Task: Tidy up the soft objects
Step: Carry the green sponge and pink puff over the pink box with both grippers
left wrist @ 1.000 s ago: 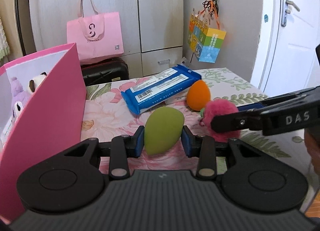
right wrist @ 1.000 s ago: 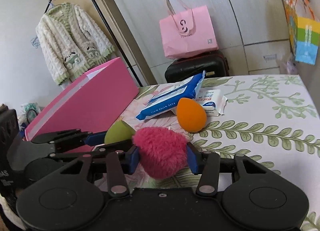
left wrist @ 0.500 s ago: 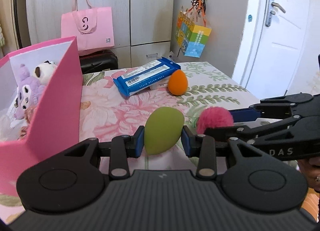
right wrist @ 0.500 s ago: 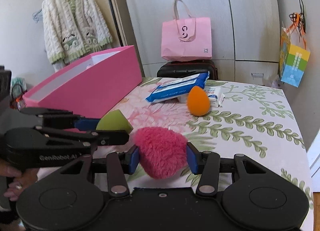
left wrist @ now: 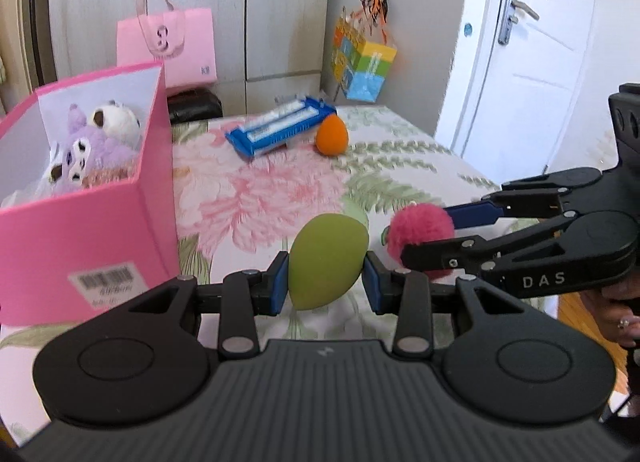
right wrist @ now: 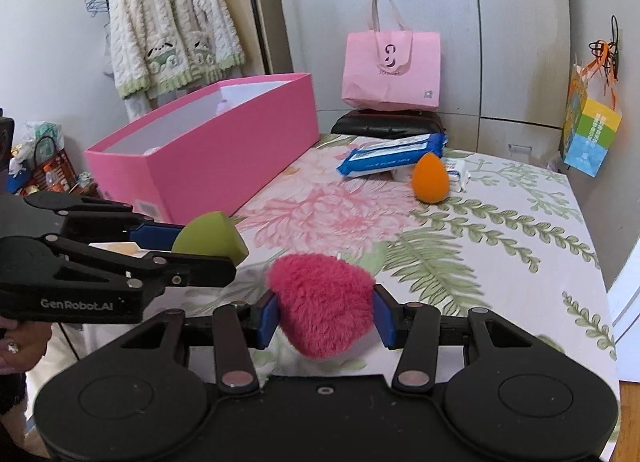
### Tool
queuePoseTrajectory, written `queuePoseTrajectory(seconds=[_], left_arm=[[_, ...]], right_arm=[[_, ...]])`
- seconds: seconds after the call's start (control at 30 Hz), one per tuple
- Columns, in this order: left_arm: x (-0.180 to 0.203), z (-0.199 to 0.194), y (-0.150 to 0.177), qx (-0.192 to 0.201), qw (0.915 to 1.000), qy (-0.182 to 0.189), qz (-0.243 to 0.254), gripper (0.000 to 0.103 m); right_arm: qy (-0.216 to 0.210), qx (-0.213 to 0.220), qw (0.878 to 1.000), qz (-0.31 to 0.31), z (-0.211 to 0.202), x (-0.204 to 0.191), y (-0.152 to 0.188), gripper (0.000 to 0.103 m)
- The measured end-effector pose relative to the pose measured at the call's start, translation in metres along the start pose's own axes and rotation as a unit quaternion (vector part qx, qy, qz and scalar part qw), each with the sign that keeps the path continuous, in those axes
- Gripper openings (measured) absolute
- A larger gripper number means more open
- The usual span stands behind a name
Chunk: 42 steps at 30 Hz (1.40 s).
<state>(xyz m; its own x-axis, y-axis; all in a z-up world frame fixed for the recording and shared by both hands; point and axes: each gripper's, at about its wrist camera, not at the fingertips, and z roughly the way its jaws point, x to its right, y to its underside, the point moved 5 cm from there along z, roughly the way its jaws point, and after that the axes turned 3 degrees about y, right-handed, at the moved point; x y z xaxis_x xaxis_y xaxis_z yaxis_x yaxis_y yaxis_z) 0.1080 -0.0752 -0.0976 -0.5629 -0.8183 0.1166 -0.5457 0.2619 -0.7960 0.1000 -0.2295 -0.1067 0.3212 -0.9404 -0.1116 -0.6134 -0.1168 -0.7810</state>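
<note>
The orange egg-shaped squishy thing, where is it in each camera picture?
Left wrist view: the orange sponge sits far back on the bed, above center, just right of the blue wipes pack.
Right wrist view: the orange sponge sits right of center, in the upper half, in front of the same blue wipes pack.
Shared landmark: the pink box stands on the left side in both.

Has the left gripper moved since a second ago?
Yes. The left gripper, shut on the green sponge, has pulled back and up; the pink box now shows its inside.
</note>
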Motion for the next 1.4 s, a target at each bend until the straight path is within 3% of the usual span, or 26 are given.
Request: queuePoseTrajectory(seconds=[0.3,0.43,0.67,0.9,1.1,1.27,1.4], left_arm=[[-0.02,-0.029,0.011,-0.04,0.9987,0.031,0.003,0.037],[-0.036,-0.042,0.013,-0.057,0.9974,0.041,-0.018,0.037],[-0.063,-0.081,0.012,-0.049,0.9982,0.026,-0.023,0.037],[-0.086,-0.117,0.002,0.015,0.9989,-0.038,-0.022,0.037],[-0.103,-0.136,-0.022,0.078,0.9948,-0.052,-0.041,0.037],[-0.122,-0.135,-0.046,0.11,0.9908,-0.066,-0.042,0.038],[-0.149,-0.113,-0.067,0.111,0.9895,-0.075,-0.055,0.038]], right_arm=[[-0.026,-0.024,0.999,0.008,-0.007,-0.026,0.004,0.054],[-0.075,-0.037,0.996,0.036,-0.008,-0.04,-0.002,0.054],[-0.137,-0.044,0.989,0.022,-0.014,-0.078,-0.019,0.054],[-0.174,-0.029,0.984,-0.008,-0.012,-0.116,-0.051,0.054],[-0.196,0.021,0.98,-0.013,-0.003,-0.133,-0.091,0.054],[-0.169,0.056,0.984,-0.015,0.013,-0.13,-0.127,0.054],[-0.155,0.064,0.986,-0.015,0.035,-0.126,-0.151,0.055]])
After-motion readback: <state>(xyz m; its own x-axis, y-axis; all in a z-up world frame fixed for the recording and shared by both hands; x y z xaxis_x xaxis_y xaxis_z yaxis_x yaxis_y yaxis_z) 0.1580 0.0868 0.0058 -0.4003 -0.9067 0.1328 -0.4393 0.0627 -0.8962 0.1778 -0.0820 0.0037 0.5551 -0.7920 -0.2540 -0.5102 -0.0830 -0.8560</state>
